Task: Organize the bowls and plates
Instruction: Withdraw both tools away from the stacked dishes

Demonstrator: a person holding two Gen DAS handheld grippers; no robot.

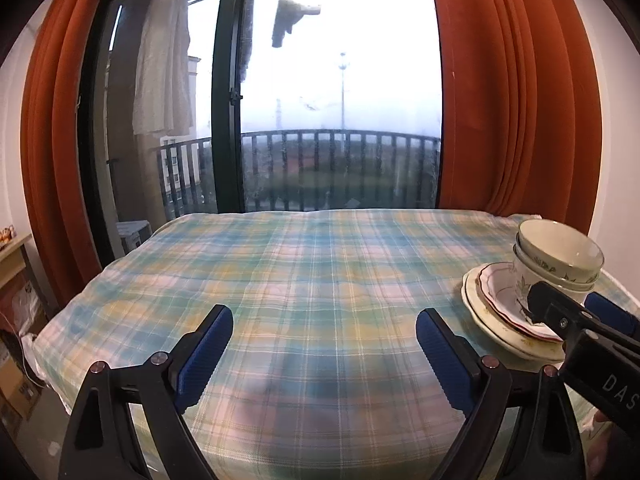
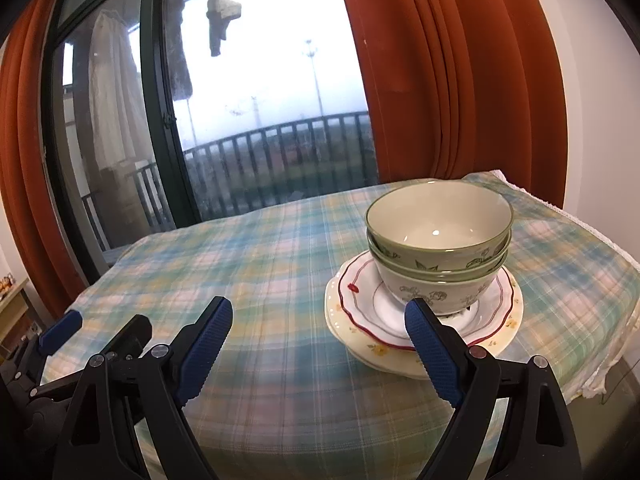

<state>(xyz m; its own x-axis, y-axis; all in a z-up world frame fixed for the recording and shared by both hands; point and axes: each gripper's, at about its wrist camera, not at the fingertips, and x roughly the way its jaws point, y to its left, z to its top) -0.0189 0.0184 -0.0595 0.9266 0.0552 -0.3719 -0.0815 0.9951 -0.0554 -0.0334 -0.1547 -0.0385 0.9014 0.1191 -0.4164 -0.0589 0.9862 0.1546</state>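
Observation:
A stack stands on the right side of the table: a cream floral plate (image 2: 360,344) at the bottom, a white red-rimmed plate (image 2: 360,300) on it, then a white floral bowl (image 2: 436,290) with a green-rimmed bowl (image 2: 438,220) nested on top. The stack also shows in the left wrist view (image 1: 504,280). My right gripper (image 2: 320,326) is open and empty, just in front of and left of the stack. My left gripper (image 1: 324,334) is open and empty over bare cloth, left of the right gripper (image 1: 576,312).
The table is covered by a green, yellow and pink plaid cloth (image 1: 300,280). Behind it are a glass balcony door (image 1: 320,120) and orange curtains (image 1: 520,100). A low shelf with clutter (image 1: 12,264) stands at the far left.

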